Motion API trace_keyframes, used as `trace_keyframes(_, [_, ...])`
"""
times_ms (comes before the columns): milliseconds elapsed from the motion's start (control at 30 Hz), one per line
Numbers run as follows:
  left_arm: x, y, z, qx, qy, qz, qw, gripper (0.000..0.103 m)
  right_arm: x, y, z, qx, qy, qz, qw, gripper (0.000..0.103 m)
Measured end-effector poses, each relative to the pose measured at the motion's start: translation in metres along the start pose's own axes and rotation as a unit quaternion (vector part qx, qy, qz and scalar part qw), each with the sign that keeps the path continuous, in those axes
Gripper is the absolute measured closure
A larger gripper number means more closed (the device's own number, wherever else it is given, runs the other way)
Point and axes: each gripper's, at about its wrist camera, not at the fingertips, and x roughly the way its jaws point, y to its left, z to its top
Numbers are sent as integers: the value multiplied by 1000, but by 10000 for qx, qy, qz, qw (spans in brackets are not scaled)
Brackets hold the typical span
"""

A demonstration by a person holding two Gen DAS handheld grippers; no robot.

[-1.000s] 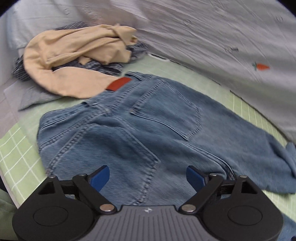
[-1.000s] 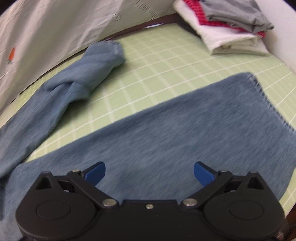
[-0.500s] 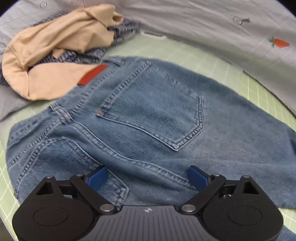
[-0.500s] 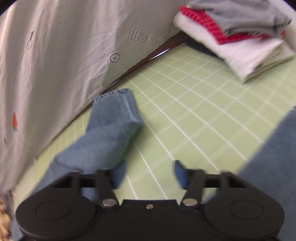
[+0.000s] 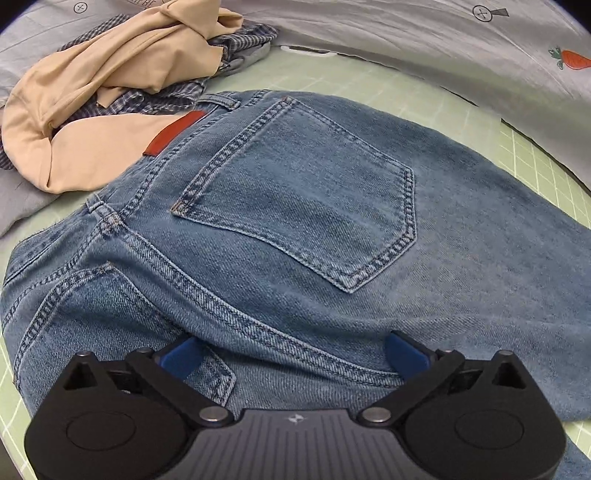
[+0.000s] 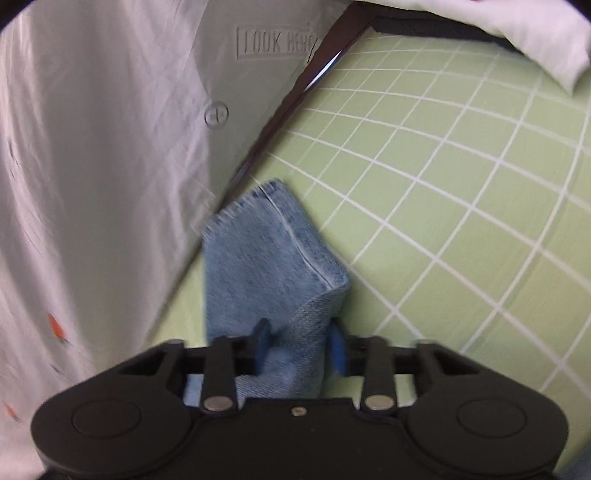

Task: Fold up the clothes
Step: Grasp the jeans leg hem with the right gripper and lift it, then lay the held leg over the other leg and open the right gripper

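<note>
Blue jeans (image 5: pixel 303 206) lie seat-up on the green checked mat (image 5: pixel 532 155), with one back pocket and a red-brown waist patch (image 5: pixel 173 133) in the left wrist view. My left gripper (image 5: pixel 293 354) is open and low over the seat, its blue pads (image 5: pixel 181 356) wide apart on either side of a denim ridge. In the right wrist view the hem end of a jeans leg (image 6: pixel 273 251) lies beside the grey sheet. My right gripper (image 6: pixel 300 345) is shut on a raised fold of that leg just behind the hem.
A beige garment (image 5: pixel 110 74) and a plaid shirt (image 5: pixel 236 40) are heaped at the mat's far left. A grey sheet with carrot prints (image 5: pixel 406 33) runs along the back. White folded cloth (image 6: pixel 517 40) sits at the far right, past bare mat (image 6: pixel 461 221).
My left gripper has moved forward and lower over the jeans seat, still open. My right gripper swung from the near leg to the far leg's hem and narrowed onto the denim.
</note>
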Motion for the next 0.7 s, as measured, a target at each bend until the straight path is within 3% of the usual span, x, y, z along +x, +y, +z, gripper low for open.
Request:
trace_keyframes(100, [0,1,0,18,0,-15,10000,0,-9,-5,-2,252,-144,100,9995,95])
trace_keyframes(300, [2,6,-1,110,13,-74,9999,0,-78,37,2,-644,-994,-123,9929,95])
trace_keyframes(400, [2,7,-1,153,40,-98,9998,0,-109,75,15,-1479,-1532,-185,9769,95])
trace_keyframes(533, [3,6,-2,150,49,-91,9998,0,-119,137,25,-2629,-2028,-8,9433,95])
trace_keyframes(633, [2,5,-2,121,47,-69,9999,0,-74,162,24,-3083,-1624,-48,9373,94])
trace_keyframes(700, [3,4,-2,97,41,-48,9999,0,-36,174,22,-3281,-1103,-133,9381,79])
